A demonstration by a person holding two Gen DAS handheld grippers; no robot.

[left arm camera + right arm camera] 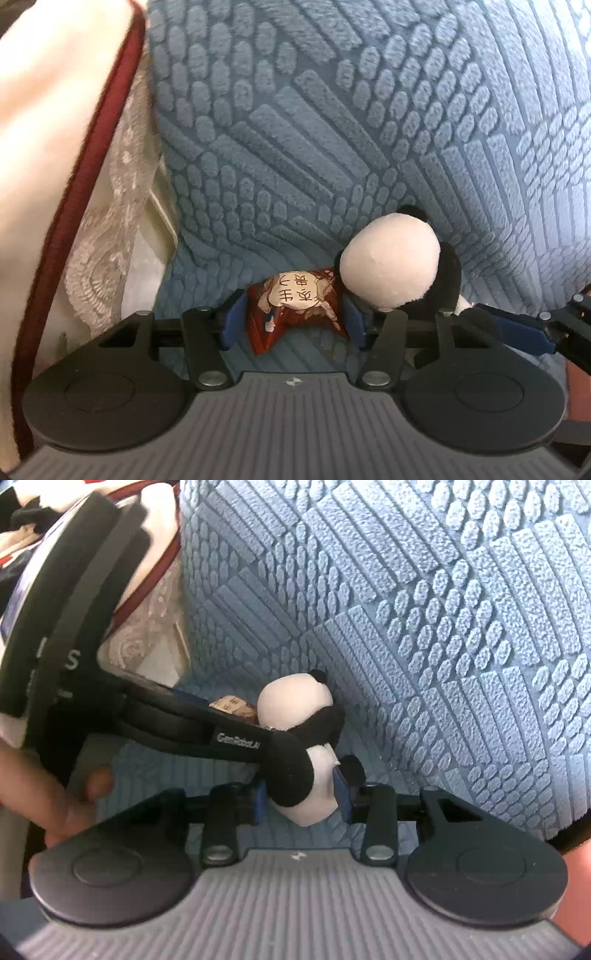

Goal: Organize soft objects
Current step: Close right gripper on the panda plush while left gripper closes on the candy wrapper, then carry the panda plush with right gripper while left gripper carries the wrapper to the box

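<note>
A small red printed cushion (295, 312) with a beige patch of characters lies on the blue textured sofa seat (314, 155). My left gripper (291, 323) is shut on it, blue pads on both sides. A black-and-white panda plush (391, 266) lies right beside the cushion, touching it. In the right wrist view my right gripper (304, 794) is shut on the panda plush (306, 768), gripping its body. The left gripper's arm (192, 716) crosses in front of the panda, and only a sliver of the cushion (232, 705) shows behind it.
A cream pillow with dark red piping (55, 147) and a lace cloth (107, 236) stand at the left of the seat. The blue sofa back (424, 609) rises behind the toys. A bare hand (55, 794) holds the left gripper's handle.
</note>
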